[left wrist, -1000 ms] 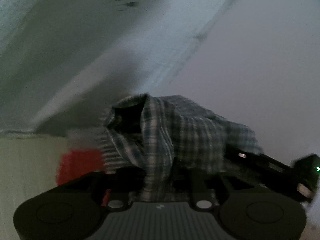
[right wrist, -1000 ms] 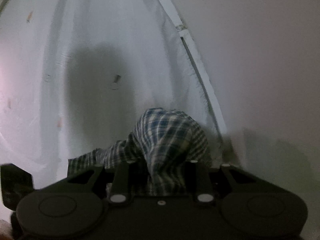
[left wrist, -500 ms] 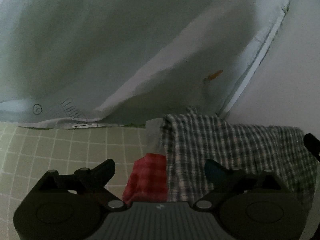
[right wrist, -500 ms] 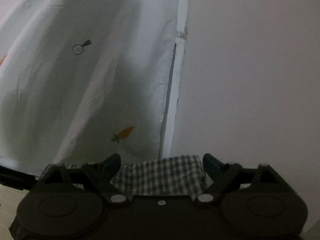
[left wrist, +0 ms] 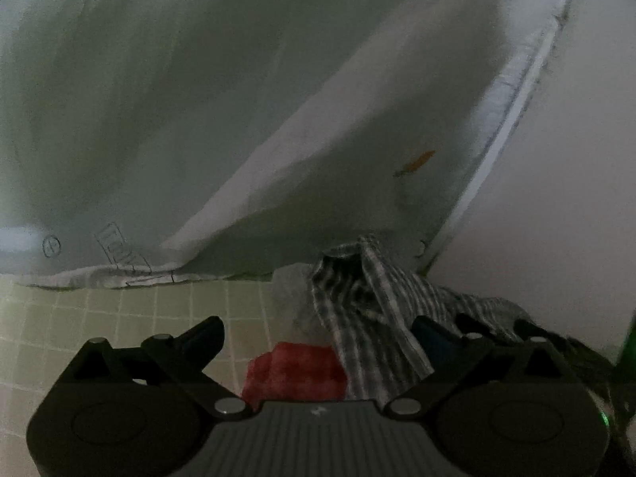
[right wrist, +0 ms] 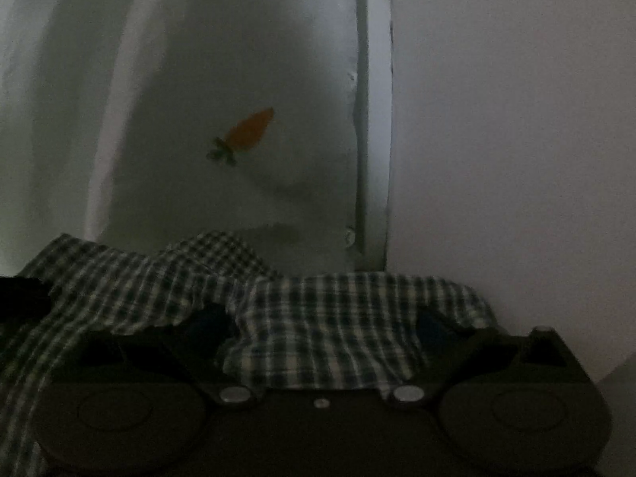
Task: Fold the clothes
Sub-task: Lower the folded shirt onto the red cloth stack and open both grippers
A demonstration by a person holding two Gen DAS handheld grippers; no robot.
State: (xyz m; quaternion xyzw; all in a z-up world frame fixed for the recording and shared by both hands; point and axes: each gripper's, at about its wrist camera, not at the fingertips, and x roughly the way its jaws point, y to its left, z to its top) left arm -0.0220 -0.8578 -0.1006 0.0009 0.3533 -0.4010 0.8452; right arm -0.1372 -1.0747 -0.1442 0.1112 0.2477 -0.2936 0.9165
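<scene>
Two garments lying together: one plaid shirt [left wrist: 369, 318], one red cloth [left wrist: 294, 369]. Left gripper [left wrist: 318, 338] hovering released; right gripper [right wrist: 322, 326] spread, draped in plaid.

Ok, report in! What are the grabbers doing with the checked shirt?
Left gripper open, empty. Right gripper open, checked shirt draped loose across its fingers. Shirt rumpled, not folded. Red cloth lies beside it, by the left gripper.

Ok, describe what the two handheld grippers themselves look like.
The left gripper is black, with two round discs, silver pivot screws, a ribbed grey centre plate bearing a small white mark, and dark blue fingertips. The right gripper has a matching black body with discs and silver screws; no cables or sleeves show.
</scene>
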